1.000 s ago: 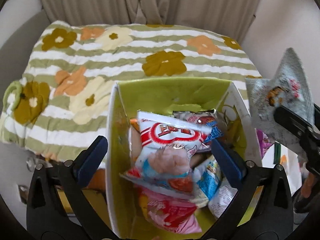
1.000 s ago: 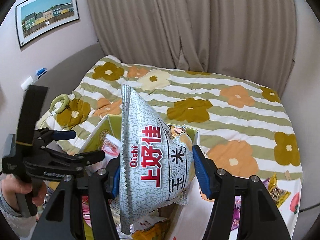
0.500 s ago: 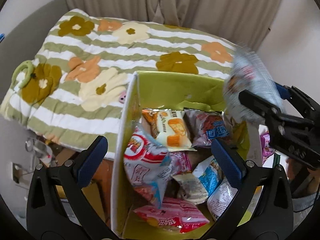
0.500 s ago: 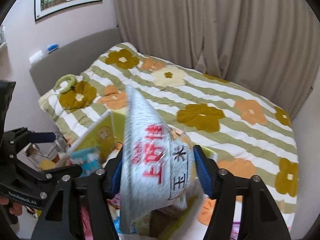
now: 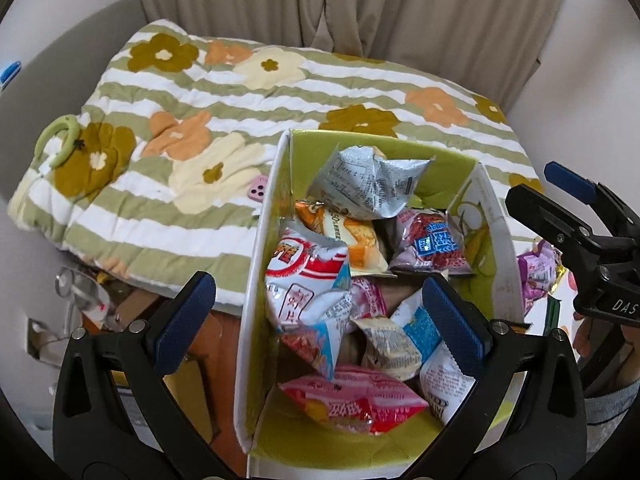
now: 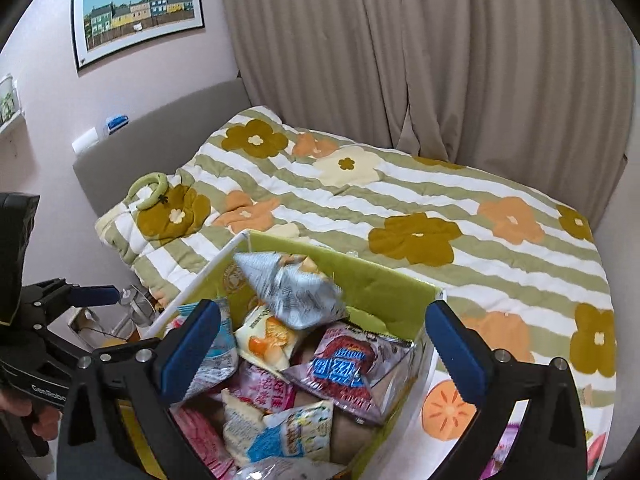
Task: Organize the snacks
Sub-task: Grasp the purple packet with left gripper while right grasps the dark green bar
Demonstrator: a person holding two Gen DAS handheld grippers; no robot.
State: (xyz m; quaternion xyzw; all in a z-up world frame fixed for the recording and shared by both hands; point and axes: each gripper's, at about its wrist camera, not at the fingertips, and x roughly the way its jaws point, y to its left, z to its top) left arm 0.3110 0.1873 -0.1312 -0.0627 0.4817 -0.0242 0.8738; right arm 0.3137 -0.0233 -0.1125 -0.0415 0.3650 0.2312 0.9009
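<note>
A green-lined cardboard box stands at the foot of the bed, filled with several snack bags. A grey Oishi corn snack bag lies at the far end of the box; it also shows in the right wrist view, slightly blurred. My left gripper is open and empty above the near end of the box. My right gripper is open and empty above the box. It shows in the left wrist view at the right. A red-and-white snack bag leans on the box's left wall.
A bed with a striped flower quilt lies behind the box. A green ring and a pink object rest on it. Loose purple snack packets lie right of the box. Curtains hang behind.
My right gripper opened and let go of the grey Oishi bag, which dropped into the far end of the box. Both grippers shifted slightly over the box.
</note>
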